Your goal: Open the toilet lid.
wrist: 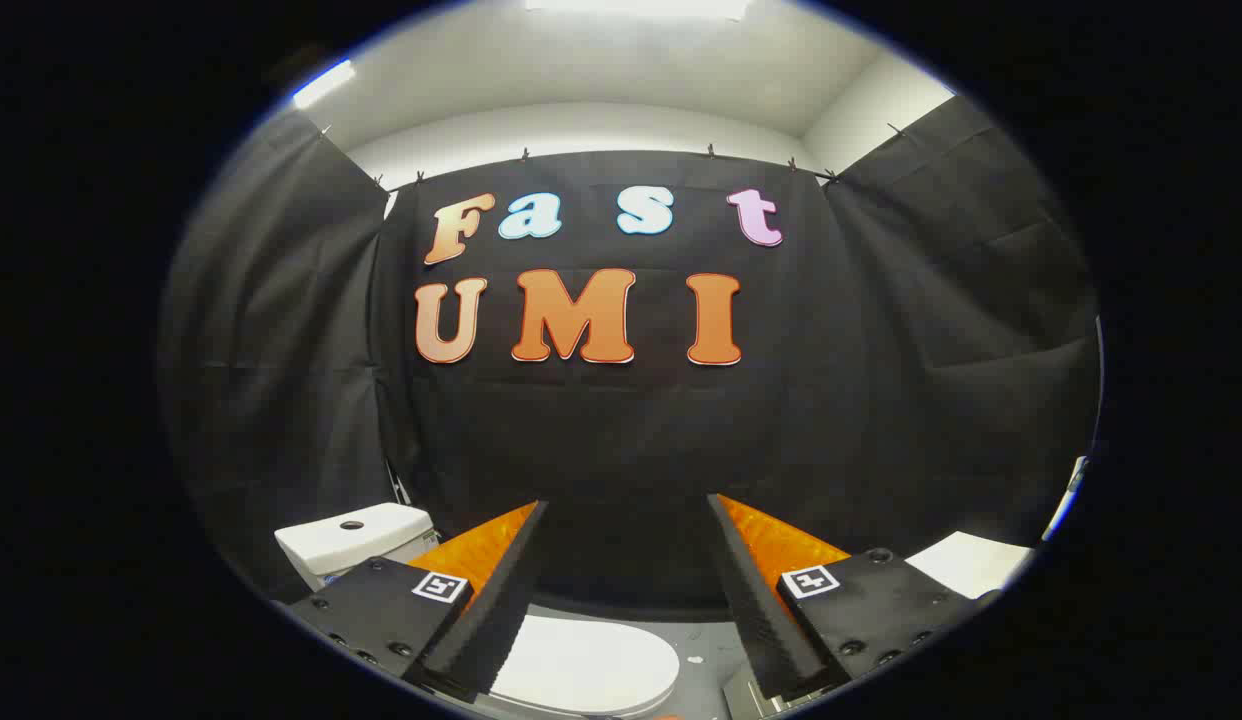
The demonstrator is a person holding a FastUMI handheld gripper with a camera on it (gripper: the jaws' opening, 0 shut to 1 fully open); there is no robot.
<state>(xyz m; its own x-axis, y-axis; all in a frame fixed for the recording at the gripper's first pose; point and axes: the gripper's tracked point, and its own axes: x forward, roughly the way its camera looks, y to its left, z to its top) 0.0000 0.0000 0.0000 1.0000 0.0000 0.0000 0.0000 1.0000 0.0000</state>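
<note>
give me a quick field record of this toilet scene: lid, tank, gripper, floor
lid: white oval toilet lid, closed flat, low between the fingers
tank: white ceramic tank with a round button on top, beyond the left finger
gripper: gripper open, fingers spread wide, holding nothing, above the lid and not touching it
floor: grey floor beside the lid
task state: lid not yet lifted
</note>
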